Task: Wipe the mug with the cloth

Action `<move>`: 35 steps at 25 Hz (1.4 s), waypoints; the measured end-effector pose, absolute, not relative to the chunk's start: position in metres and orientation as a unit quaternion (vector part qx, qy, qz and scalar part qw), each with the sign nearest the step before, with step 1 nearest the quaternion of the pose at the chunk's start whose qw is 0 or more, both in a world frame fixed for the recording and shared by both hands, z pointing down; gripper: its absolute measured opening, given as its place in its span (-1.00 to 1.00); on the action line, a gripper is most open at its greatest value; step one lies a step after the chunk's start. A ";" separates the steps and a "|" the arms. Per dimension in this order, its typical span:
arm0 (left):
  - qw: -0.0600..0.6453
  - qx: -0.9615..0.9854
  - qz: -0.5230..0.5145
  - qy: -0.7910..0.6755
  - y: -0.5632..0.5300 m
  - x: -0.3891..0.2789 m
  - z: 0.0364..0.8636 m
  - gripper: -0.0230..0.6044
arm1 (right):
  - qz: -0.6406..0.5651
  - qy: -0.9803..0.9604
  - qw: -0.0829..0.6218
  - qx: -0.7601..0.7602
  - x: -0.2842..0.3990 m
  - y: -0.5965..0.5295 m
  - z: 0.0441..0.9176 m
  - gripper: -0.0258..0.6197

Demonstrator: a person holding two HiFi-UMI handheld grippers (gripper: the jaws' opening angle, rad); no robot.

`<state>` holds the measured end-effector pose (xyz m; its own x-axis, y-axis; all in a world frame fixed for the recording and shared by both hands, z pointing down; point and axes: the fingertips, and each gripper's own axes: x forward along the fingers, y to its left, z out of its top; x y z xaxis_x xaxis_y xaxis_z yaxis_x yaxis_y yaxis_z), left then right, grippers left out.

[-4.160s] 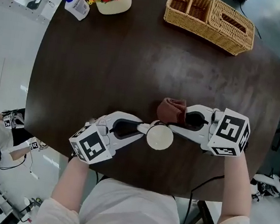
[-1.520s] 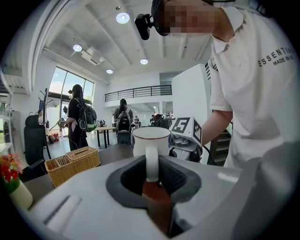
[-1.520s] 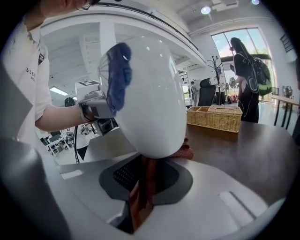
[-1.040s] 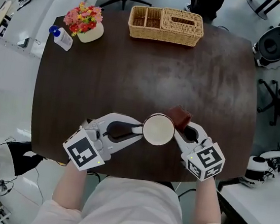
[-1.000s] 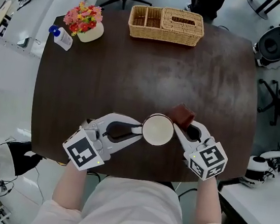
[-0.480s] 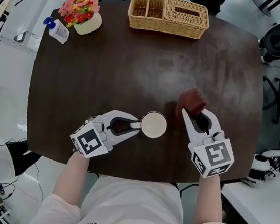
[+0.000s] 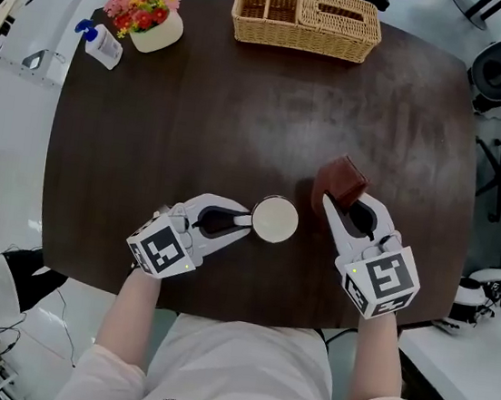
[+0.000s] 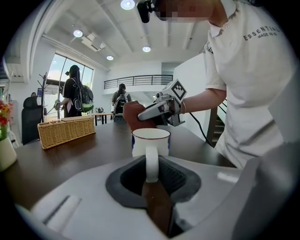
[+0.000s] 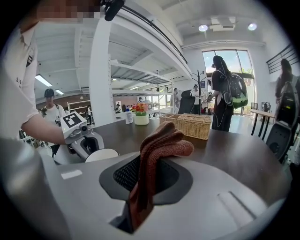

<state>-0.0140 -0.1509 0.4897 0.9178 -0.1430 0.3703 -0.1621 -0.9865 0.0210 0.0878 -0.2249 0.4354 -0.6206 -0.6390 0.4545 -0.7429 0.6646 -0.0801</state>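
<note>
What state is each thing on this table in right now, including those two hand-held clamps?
mug: upright on the table, looks empty, held by its handle.
cloth: bunched up, lifted, apart from the mug.
left gripper: shut on the mug's handle.
right gripper: shut on the cloth.
wicker basket: upright, part open, part lidded.
flower pot: upright.
pump bottle: standing beside the flower pot.

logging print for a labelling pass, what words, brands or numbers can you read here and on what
"ESSENTIAL" above "MADE IN", cut off after that: the person's white shirt.
Pump bottle label: too small to read.
Cubes on the left hand-held gripper and right hand-held gripper: square patterns only, no letters.
</note>
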 end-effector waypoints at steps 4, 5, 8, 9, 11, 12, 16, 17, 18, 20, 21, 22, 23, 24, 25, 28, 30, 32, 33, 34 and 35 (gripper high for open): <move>0.012 0.979 0.187 -0.086 -0.155 -0.016 0.490 -0.67 | 0.136 -0.888 0.204 0.388 0.087 -0.222 0.440 -0.66; 0.012 0.979 0.181 -0.091 -0.157 -0.016 0.487 -0.61 | 0.139 -0.888 0.204 0.389 0.087 -0.221 0.441 -0.66; 0.014 0.982 0.161 -0.100 -0.160 -0.018 0.473 -0.46 | 0.147 -0.883 0.204 0.396 0.088 -0.219 0.440 -0.66; 0.014 0.982 0.156 -0.102 -0.159 -0.020 0.467 -0.43 | 0.150 -0.881 0.204 0.399 0.089 -0.218 0.438 -0.66; 0.010 0.983 0.146 -0.108 -0.157 -0.023 0.451 -0.44 | 0.156 -0.878 0.203 0.405 0.090 -0.215 0.432 -0.66; 0.008 0.984 0.139 -0.115 -0.156 -0.025 0.441 -0.44 | 0.158 -0.876 0.202 0.408 0.090 -0.212 0.428 -0.66; 0.027 0.981 0.095 -0.168 -0.159 -0.034 0.402 -0.57 | 0.157 -0.870 0.194 0.425 0.092 -0.200 0.406 -0.66; 0.033 0.979 0.087 -0.182 -0.159 -0.036 0.394 -0.66 | 0.154 -0.868 0.191 0.433 0.092 -0.197 0.400 -0.66; 0.034 0.977 0.085 -0.194 -0.159 -0.037 0.388 -0.80 | 0.150 -0.865 0.186 0.442 0.092 -0.195 0.395 -0.66; 0.015 0.973 0.095 -0.209 -0.156 -0.038 0.378 -0.92 | 0.144 -0.859 0.176 0.458 0.091 -0.188 0.385 -0.66; 0.002 0.971 0.102 -0.215 -0.153 -0.037 0.372 -0.92 | 0.141 -0.857 0.171 0.464 0.091 -0.183 0.381 -0.66; -0.007 0.969 0.105 -0.223 -0.151 -0.036 0.366 -0.92 | 0.136 -0.856 0.168 0.469 0.090 -0.177 0.376 -0.66; -0.007 0.966 0.102 -0.237 -0.148 -0.036 0.357 -0.93 | 0.129 -0.856 0.166 0.473 0.090 -0.171 0.371 -0.66; 0.001 0.962 0.093 -0.255 -0.145 -0.036 0.347 -0.92 | 0.120 -0.856 0.164 0.476 0.090 -0.164 0.367 -0.66; 0.009 0.959 0.085 -0.272 -0.141 -0.037 0.337 -0.93 | 0.110 -0.855 0.161 0.480 0.090 -0.157 0.361 -0.66; 0.013 0.948 0.078 -0.308 -0.122 -0.041 0.313 -0.93 | 0.096 -0.858 0.143 0.485 0.089 -0.130 0.347 -0.66; 0.024 0.941 0.069 -0.329 -0.107 -0.042 0.301 -0.93 | 0.096 -0.863 0.122 0.480 0.091 -0.109 0.336 -0.66; 0.032 0.936 0.062 -0.344 -0.085 -0.037 0.293 -0.93 | 0.087 -0.871 0.109 0.471 0.093 -0.085 0.323 -0.66; 0.032 0.935 0.062 -0.349 -0.071 -0.033 0.291 -0.93 | 0.079 -0.874 0.105 0.467 0.095 -0.071 0.317 -0.66; 0.031 0.933 0.063 -0.354 -0.056 -0.029 0.291 -0.93 | 0.071 -0.878 0.103 0.462 0.097 -0.055 0.313 -0.66; 0.030 0.931 0.062 -0.359 -0.040 -0.025 0.291 -0.93 | 0.062 -0.881 0.103 0.458 0.099 -0.040 0.309 -0.66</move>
<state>-0.0248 -0.0398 0.2905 0.7350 -0.6641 0.1369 -0.6715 -0.7409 0.0114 0.0994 -0.0397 0.3093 -0.5597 -0.7938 0.2378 -0.8193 0.5731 -0.0152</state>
